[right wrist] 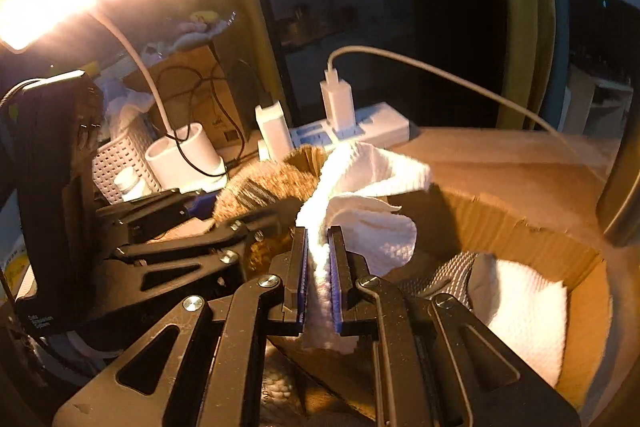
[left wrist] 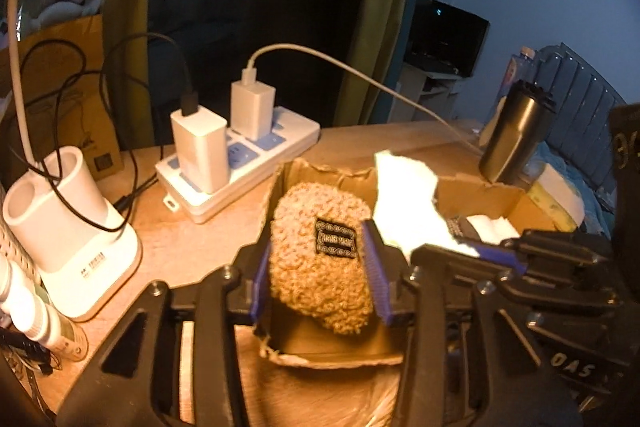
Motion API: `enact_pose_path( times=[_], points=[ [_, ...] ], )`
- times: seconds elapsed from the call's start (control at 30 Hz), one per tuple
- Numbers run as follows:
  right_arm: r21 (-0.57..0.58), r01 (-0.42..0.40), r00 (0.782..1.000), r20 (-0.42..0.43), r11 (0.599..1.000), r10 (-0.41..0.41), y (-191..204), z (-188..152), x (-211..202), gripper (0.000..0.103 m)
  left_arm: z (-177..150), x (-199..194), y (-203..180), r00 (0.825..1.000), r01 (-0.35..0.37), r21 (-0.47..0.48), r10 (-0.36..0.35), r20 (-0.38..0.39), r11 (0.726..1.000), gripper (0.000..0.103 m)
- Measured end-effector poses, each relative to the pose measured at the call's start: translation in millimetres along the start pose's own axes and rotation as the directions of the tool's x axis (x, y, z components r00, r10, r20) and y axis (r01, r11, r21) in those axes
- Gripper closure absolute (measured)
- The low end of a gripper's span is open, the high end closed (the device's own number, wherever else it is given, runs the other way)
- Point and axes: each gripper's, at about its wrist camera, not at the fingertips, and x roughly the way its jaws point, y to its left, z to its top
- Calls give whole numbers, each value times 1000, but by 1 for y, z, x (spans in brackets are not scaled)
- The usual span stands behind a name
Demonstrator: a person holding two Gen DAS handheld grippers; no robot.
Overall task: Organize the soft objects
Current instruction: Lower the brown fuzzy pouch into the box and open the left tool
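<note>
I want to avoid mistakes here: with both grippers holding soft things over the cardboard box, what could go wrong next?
1. The left gripper holds the fuzzy brown pouch only by its sides; it may slip out.
2. The right gripper pinches just a thin fold of the white paper towel, which could tear or slide free.
3. Both grippers work close together over the cardboard box and may collide.

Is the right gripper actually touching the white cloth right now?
Touching. The right wrist view shows the right gripper shut on the white cloth, a twisted strip of it pinched between both pads over the cardboard box.
</note>
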Motion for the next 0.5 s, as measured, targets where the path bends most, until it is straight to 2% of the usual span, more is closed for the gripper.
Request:
enact_pose_path(
  times=[0.33, 0.5],
  points=[
    [74, -5, 998, -69, 997, 11, -13, -7, 18, 92, -2, -4, -3, 1000, -3, 13, 3, -1, 1000, 53],
    [75, -8, 996, -86, 997, 15, -13, -8, 19, 88, 0, -11, -2, 1000, -3, 6, 3, 12, 1000, 53]
  ],
)
